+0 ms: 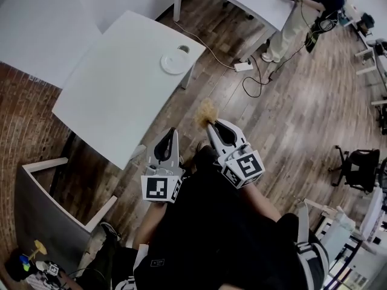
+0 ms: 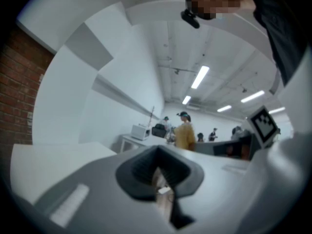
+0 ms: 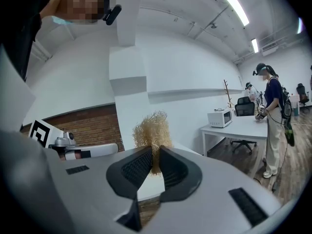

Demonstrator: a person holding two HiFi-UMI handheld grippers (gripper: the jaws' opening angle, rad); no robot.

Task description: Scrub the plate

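Note:
A white round plate (image 1: pixel 175 61) lies near the far right corner of a white table (image 1: pixel 115 95), with a small ring-like object at its far rim. Both grippers are held well short of it, off the table's near edge and over the wooden floor. My right gripper (image 1: pixel 211 124) is shut on a tan, wiry scrub pad (image 1: pixel 207 112), which sticks out beyond the jaws. In the right gripper view the scrub pad (image 3: pixel 152 128) stands pinched above the right gripper (image 3: pixel 155 152). My left gripper (image 1: pixel 173 133) is shut and holds nothing; the left gripper (image 2: pixel 158 172) faces up into the room. Neither gripper view shows the plate.
A power strip (image 1: pixel 243 66) with black and white cables lies on the floor right of the table. A person (image 1: pixel 302 8) stands at another white table at the top right. An office chair (image 1: pixel 361 167) is at the right. A grey partition (image 1: pixel 48 213) stands at the lower left.

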